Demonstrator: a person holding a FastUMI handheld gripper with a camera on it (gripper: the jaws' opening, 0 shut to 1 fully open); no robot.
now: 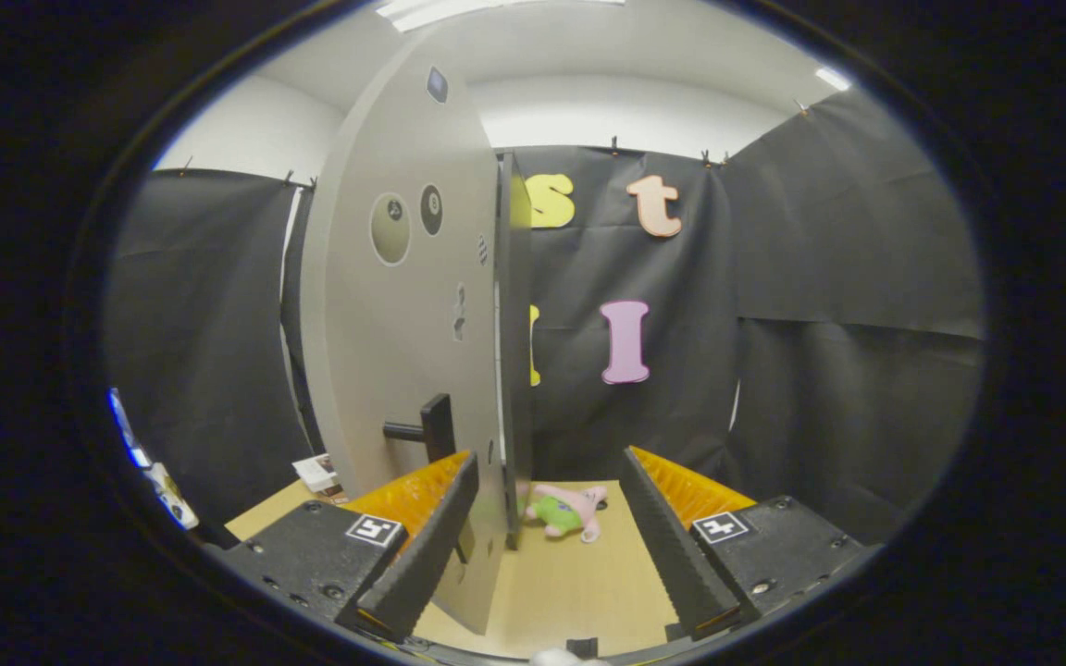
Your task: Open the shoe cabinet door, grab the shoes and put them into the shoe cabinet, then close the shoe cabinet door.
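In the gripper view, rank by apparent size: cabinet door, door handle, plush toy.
1. Cabinet door, open, largest.
2 and 3. Plush toy and door handle look alike; the toy lies farther off, beyond the open gripper.

1. My gripper's [551, 546] fingers stand wide apart, and the left finger [422, 555] hides the lower part of the cabinet door [403, 305] behind it.
2. The door, swung open edge-on, hides the cabinet's inside; I cannot tell what lies there.
3. The door's handle [427, 428] is partly covered by that same finger.
4. A small paper item [318, 472] past the door is too small to make out.
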